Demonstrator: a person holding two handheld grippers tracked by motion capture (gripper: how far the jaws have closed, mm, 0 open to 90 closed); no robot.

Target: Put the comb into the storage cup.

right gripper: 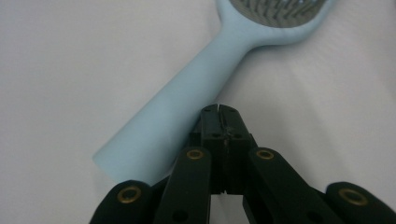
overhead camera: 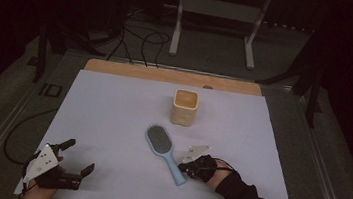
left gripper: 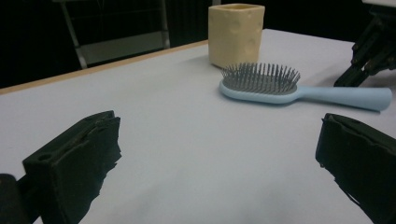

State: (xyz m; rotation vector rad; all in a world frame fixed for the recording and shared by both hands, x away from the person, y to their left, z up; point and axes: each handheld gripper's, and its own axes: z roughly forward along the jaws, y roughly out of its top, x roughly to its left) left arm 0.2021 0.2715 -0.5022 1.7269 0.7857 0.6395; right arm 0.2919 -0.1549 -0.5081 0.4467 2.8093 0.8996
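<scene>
From above, a pale blue hairbrush (overhead camera: 164, 151) lies bristles up on the white table (overhead camera: 112, 117), head toward the far side and handle slanting near and right. A cream cup (overhead camera: 184, 107) stands just beyond the head. The right gripper (overhead camera: 183, 167) sits against the handle's near end, jaws together with nothing between them. At the near left corner the left gripper (overhead camera: 77, 157) rests with jaws spread wide, well apart from the brush.

Along the left gripper's jaws, the brush (left gripper: 299, 91) shows a grey pad of stiff pins and a smooth, rounded plastic handle. It looks light and rigid, perhaps a little slick.

Over the right gripper (right gripper: 220, 110), the closed tips touch or nearly touch the handle's (right gripper: 196, 100) side; I cannot tell which. Mid-handle seems the best place to grip, clear of the bristles.
</scene>
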